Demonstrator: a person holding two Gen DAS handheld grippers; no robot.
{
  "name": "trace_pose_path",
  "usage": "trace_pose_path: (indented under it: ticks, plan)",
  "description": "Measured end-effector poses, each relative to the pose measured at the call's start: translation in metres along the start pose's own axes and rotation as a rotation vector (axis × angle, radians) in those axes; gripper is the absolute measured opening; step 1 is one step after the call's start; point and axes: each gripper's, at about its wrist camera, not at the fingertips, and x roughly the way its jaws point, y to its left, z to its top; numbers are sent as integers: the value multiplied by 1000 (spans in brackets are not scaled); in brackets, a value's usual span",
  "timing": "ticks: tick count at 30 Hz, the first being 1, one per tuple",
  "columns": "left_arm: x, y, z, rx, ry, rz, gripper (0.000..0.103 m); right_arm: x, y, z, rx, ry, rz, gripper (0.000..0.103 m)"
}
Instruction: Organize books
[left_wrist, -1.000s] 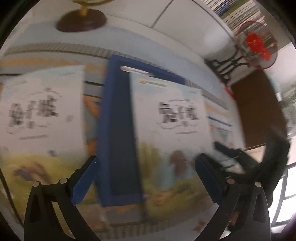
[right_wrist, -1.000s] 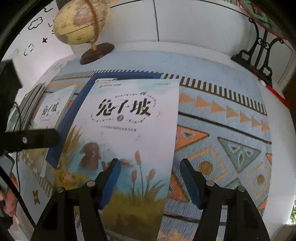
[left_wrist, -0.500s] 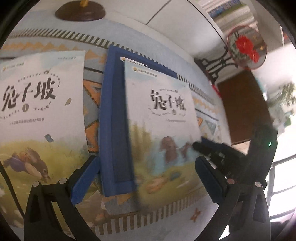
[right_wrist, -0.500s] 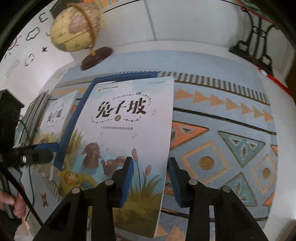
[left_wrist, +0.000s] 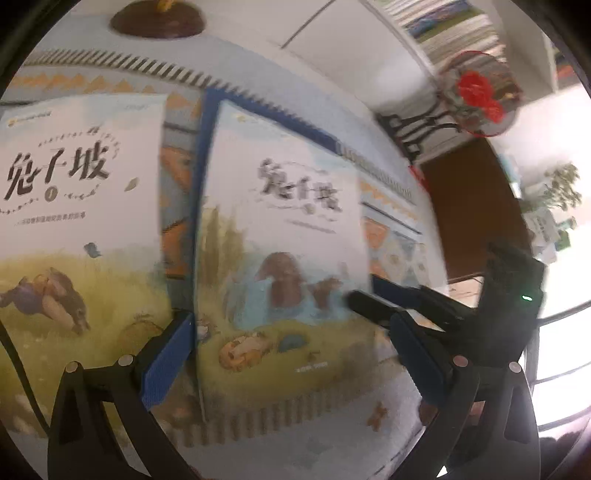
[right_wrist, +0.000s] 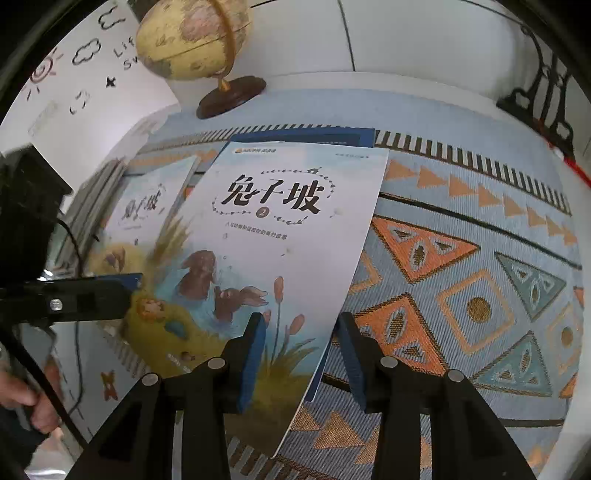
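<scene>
The sorting looks barely begun. Two thin picture books with pale covers, black brush-style titles and rabbit drawings lie flat on the woven blue cloth with orange triangles (right_wrist: 461, 280). The book numbered 2 (right_wrist: 273, 236) rests on top of a dark blue flat folder or box (right_wrist: 332, 136), whose edge shows at the book's twelve o'clock. The book numbered 1 (left_wrist: 81, 206) lies just beside them at nine o'clock, with a strip of cloth between. A grey stack of further books (right_wrist: 92, 206) sits at the cloth's far nine o'clock edge (probably the place to gather them, though I cannot be sure). Nothing is yet lifted or stacked.

The right gripper (right_wrist: 301, 347) straddles book 2's four o'clock edge at its lower corner. Its blue pads stand apart on either side of that edge without pressing it, and the jaws are opening slightly. The left gripper (left_wrist: 291, 365) hangs wide open over the lower part of book 2, holding nothing.

Compared with a second ago, the right jaws are much narrower, and book 2 has slid toward nine o'clock over the folder, covering most of it. A cream globe on a dark wooden base (right_wrist: 195, 40) stands at twelve o'clock.
</scene>
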Motion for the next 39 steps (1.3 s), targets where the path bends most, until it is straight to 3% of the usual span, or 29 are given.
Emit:
trace_pose_path:
  ticks: [2,7,13,17,20,22,26,29,35,39]
  plan:
    - [-4,-16,-5,38,-13,-29,102,-1,0,-1,13,-3,10,42]
    - [13,-38,-10,114,18,-11,102,-4,-7,-4,48,-3,44,42]
    - [16,11,-5,-91,-38,-154,102,-11,-29,-9,121,10,171,42]
    - [17,15,-2,-137,-47,-196,101,-12,-45,-17,209,24,291,42]
    - [26,18,-5,-239,-18,-308,100,-14,-56,-27,295,40,395,53]
    - [28,15,-5,-273,-15,-338,100,-19,-59,-39,348,54,443,64]
    - [31,12,-3,-318,4,-375,100,-31,-40,-56,310,73,388,65]
    - [32,11,-2,-352,26,-411,100,-40,-20,-67,251,73,310,77]
    - [32,4,-2,-365,52,-422,100,-40,37,-85,16,112,33,94]
    - [30,7,-1,-364,55,-420,100,-33,57,-92,-84,119,-82,95]
